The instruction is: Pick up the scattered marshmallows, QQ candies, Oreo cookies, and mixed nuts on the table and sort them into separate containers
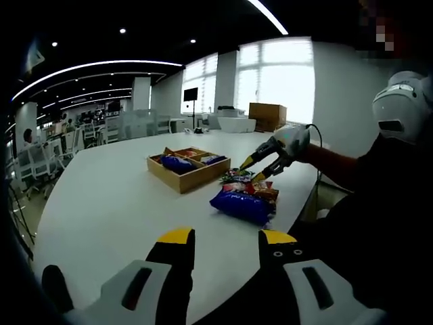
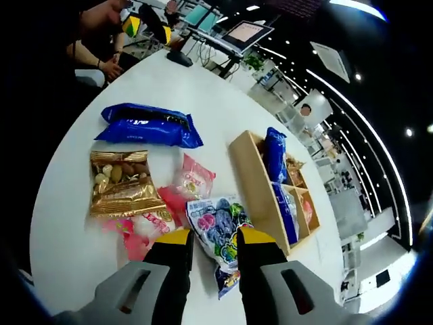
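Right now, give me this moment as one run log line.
right gripper open over purple candy packet | left gripper open, apart | blue Oreo pack on table | wooden box partly filled

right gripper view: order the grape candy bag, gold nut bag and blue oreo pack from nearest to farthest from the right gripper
1. Grape candy bag, right at the right gripper, between its tips.
2. Gold nut bag, to the left, farther up the table.
3. Blue Oreo pack, beyond the nut bag, farthest.

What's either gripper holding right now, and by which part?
Nothing. The left gripper is open over bare table; the right gripper is open above the blue-purple candy packet, not gripping.
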Demonstrator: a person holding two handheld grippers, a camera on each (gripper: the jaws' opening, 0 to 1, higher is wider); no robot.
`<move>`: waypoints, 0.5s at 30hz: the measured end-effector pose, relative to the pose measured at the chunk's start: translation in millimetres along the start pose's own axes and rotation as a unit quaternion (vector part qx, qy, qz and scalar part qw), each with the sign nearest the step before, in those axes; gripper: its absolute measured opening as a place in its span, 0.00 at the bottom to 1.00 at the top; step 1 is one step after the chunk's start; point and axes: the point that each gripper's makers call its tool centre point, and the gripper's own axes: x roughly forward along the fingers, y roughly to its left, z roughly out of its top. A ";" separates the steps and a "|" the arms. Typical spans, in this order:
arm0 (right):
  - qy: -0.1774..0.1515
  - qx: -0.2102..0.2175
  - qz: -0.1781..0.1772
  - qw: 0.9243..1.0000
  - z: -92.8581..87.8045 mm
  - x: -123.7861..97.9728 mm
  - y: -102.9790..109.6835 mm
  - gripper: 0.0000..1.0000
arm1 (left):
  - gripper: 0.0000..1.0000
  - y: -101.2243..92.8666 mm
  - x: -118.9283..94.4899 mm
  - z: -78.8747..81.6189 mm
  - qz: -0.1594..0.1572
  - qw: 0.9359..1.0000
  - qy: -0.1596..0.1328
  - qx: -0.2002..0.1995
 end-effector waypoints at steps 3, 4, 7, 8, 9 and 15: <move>0.005 -0.013 -0.003 1.000 -0.1 5.1 -1.0 0.22 | 0.42 -0.6 -0.2 0.8 -0.001 1.000 -0.001 -0.001; 0.006 -0.015 -0.004 1.000 -1.7 6.7 -1.9 0.21 | 0.42 -0.6 -0.3 0.8 -0.001 1.000 -0.001 -0.001; 0.014 -0.022 -0.007 1.000 -4.2 11.5 -3.5 0.20 | 0.42 -0.8 -0.7 1.1 -0.001 1.000 -0.001 -0.002; 0.014 -0.024 -0.010 1.000 -4.2 12.3 -4.8 0.20 | 0.42 -1.1 -0.9 1.4 -0.001 1.000 -0.002 -0.002; 0.015 -0.025 -0.011 0.999 -4.1 13.4 -4.9 0.19 | 0.42 -1.2 -1.0 1.6 -0.001 1.000 -0.002 -0.003; 0.044 -0.054 -0.042 0.997 -9.3 16.2 -12.1 0.14 | 0.42 -0.3 -1.8 2.4 -0.001 1.000 -0.003 -0.006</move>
